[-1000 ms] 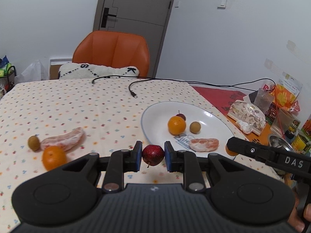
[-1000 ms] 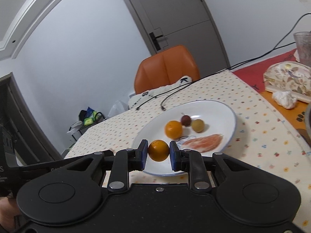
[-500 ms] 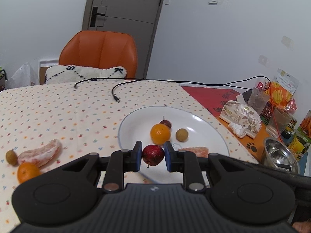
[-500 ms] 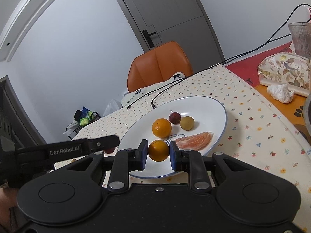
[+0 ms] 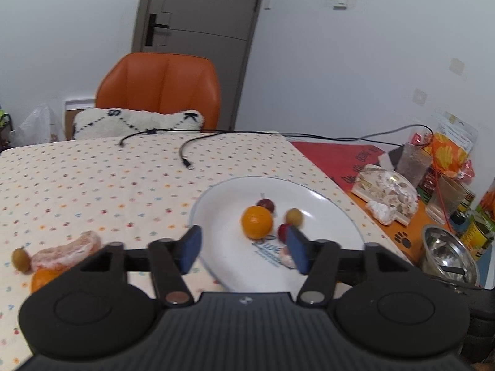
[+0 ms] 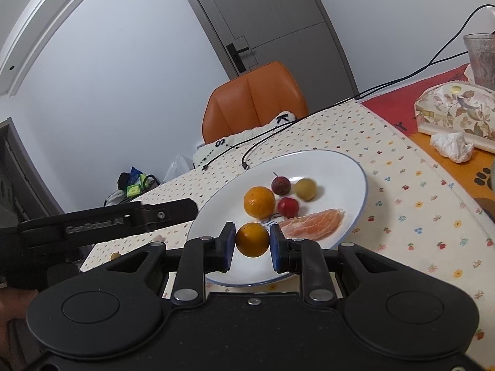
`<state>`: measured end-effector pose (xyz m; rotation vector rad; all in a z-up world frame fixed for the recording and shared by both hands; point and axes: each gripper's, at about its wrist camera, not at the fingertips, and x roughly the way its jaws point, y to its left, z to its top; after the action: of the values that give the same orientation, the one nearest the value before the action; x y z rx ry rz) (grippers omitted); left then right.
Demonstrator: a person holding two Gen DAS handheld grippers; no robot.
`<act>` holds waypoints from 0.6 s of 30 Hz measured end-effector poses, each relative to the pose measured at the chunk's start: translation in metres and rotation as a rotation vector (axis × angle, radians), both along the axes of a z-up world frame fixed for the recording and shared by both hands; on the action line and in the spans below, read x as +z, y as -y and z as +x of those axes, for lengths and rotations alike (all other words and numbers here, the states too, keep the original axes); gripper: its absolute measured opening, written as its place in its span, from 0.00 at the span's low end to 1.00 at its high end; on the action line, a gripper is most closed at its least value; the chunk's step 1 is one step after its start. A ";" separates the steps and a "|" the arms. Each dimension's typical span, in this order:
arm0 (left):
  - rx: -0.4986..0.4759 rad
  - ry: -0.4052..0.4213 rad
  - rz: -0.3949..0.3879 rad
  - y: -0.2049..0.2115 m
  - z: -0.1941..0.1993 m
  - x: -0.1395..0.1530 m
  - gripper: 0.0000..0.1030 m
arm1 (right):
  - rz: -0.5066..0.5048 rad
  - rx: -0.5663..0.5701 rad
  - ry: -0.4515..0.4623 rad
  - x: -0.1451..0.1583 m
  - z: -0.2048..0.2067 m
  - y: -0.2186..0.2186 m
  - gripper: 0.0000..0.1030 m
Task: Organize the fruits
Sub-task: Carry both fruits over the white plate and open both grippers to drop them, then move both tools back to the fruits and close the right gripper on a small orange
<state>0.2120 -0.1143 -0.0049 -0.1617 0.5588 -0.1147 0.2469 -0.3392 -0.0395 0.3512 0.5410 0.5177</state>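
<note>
Left gripper (image 5: 243,249): we see jaws spread, empty | right gripper (image 6: 251,245): jaws pinching a small orange (image 6: 252,239) over the plate (image 6: 346,167) at 6 o'clock | red fruit (image 6: 288,207) on plate between larger orange (image 6: 259,202) and peeled segment (image 6: 312,224) | cable (image 5: 185,154) at 12 o'clock.

I count three round oranges (image 6: 259,202), two small red fruits (image 6: 287,207), two yellow-green round fruits (image 6: 305,189), two peeled citrus segments (image 6: 312,223), one white plate (image 6: 346,170).

Orange chair (image 5: 161,88) behind dotted tablecloth (image 5: 92,185); black cable (image 5: 185,154), steel bowl (image 5: 448,256).
</note>
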 end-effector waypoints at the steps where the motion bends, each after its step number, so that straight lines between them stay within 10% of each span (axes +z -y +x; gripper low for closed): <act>1: 0.012 -0.001 0.001 -0.003 -0.001 0.000 0.68 | -0.001 0.003 -0.001 0.000 0.001 -0.002 0.21; 18: 0.133 -0.015 0.007 -0.047 -0.030 0.000 0.82 | -0.048 0.026 0.033 0.010 -0.011 -0.027 0.54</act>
<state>0.1818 -0.0671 -0.0050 -0.1922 0.5617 0.0178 0.2362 -0.3118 -0.0294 0.2894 0.5258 0.5334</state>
